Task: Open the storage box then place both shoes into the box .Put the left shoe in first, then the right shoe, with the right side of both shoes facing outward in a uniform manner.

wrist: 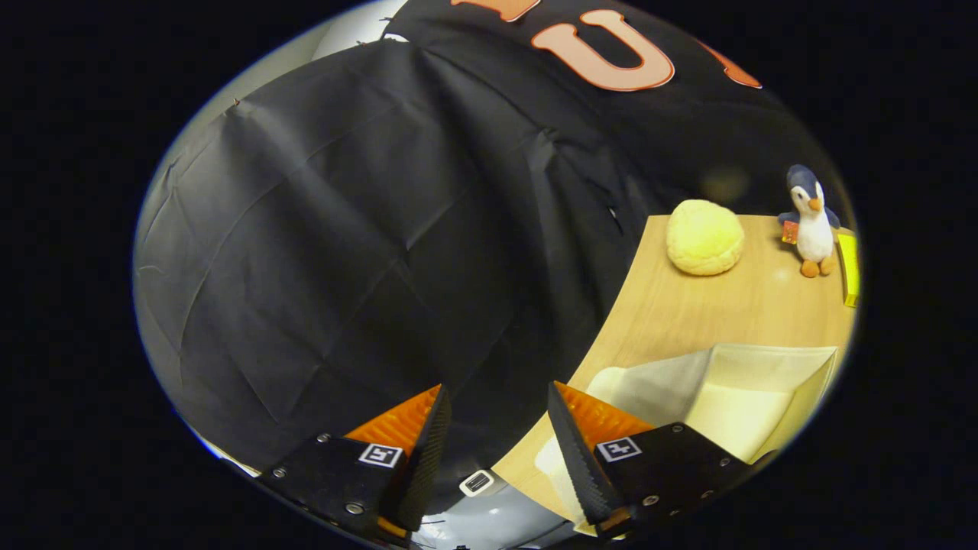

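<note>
My gripper (pixel 497 401) is open, with nothing between its fingers, and it points at the black cloth wall past the left edge of the wooden table (pixel 688 313). A pale storage box (pixel 733 397) stands on the table just right of the right finger (pixel 569 443). Its top is open and I see its cream inside walls; part of it is hidden behind that finger. The left finger (pixel 428 451) hangs off the table's side.
A round yellow plush (pixel 704 237) lies at the table's far side. A small penguin toy (pixel 811 221) stands to its right, next to a yellow object (pixel 850 267). Black cloth wall (pixel 367 229) drapes along the table's left edge.
</note>
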